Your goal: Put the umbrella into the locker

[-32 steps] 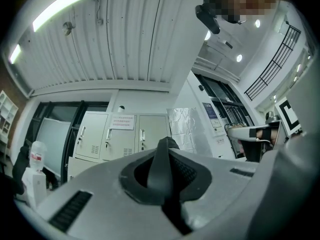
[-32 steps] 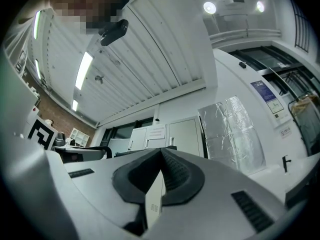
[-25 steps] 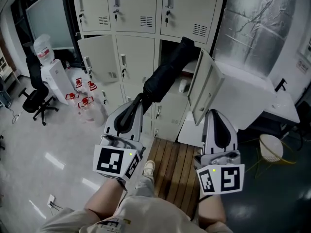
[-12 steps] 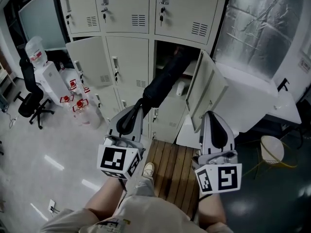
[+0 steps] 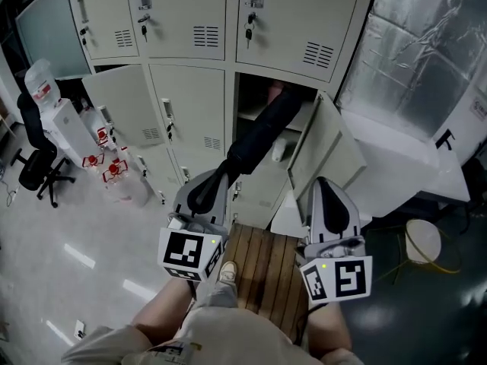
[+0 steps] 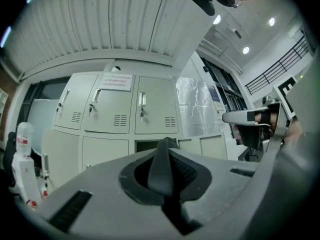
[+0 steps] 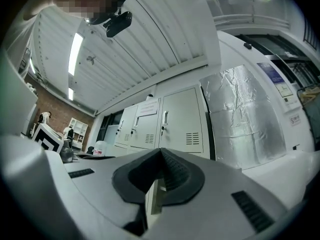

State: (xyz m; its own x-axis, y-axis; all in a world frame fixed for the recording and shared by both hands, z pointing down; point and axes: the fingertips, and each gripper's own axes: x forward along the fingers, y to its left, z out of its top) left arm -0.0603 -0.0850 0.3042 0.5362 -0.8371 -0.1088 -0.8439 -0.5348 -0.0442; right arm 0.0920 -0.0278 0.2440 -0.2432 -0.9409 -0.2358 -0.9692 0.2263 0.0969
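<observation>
Step in hand: insertion.
- Umbrella (image 5: pixel 259 139): black, folded, far end just inside the open locker (image 5: pixel 255 105).
- Left claw (image 5: pixel 213 181): clamped on the umbrella's near end.
- Right claw (image 5: pixel 324 182): apparently closed on the locker door (image 5: pixel 316 147) edge.
- Next move, as judged: push deeper into the locker, then release.

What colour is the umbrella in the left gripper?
Black; the umbrella shows best in the head view.

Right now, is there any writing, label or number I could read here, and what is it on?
Nothing here can be read.
The paper notice on the lockers: red print, too blurred.
The wall posters: too small.
Red labels on the water bottles: too small.
</observation>
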